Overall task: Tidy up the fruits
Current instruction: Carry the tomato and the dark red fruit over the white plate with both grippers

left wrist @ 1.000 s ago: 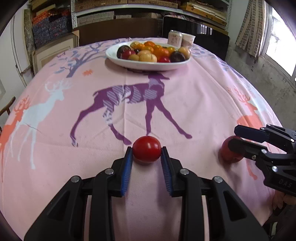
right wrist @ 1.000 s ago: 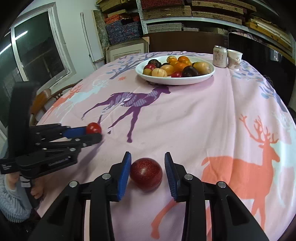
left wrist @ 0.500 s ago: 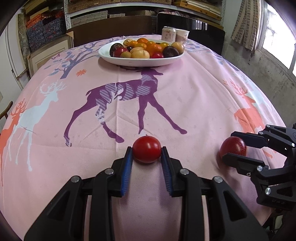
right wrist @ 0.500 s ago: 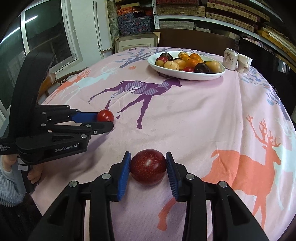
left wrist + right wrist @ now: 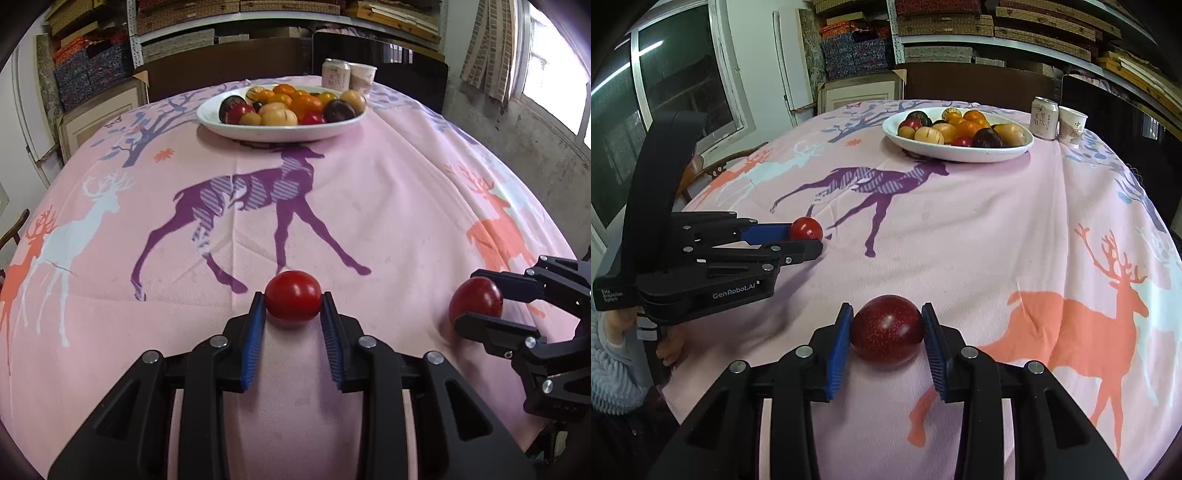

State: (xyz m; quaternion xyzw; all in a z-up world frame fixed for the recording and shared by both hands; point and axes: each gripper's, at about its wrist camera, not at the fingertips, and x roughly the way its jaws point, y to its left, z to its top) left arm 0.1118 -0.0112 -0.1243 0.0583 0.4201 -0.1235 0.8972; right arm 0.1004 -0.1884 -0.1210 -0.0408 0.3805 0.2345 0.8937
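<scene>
My left gripper (image 5: 293,314) is shut on a small red tomato (image 5: 293,295) and holds it just above the pink tablecloth. It also shows in the right wrist view (image 5: 809,242) with the tomato (image 5: 806,229). My right gripper (image 5: 887,330) is shut on a dark red speckled plum (image 5: 887,328); it shows at the right of the left wrist view (image 5: 480,299) with the plum (image 5: 474,301). A white bowl (image 5: 280,131) of several fruits stands at the far side of the table (image 5: 960,153).
A drink can (image 5: 335,74) and a paper cup (image 5: 362,75) stand behind the bowl. The round table has a pink deer-print cloth (image 5: 369,206). A wooden chair (image 5: 713,171) stands at the left. Shelves and boxes line the back wall.
Both grippers have risen and moved forward toward the bowl with their fruits held. The right gripper closed on the plum a second ago.
</scene>
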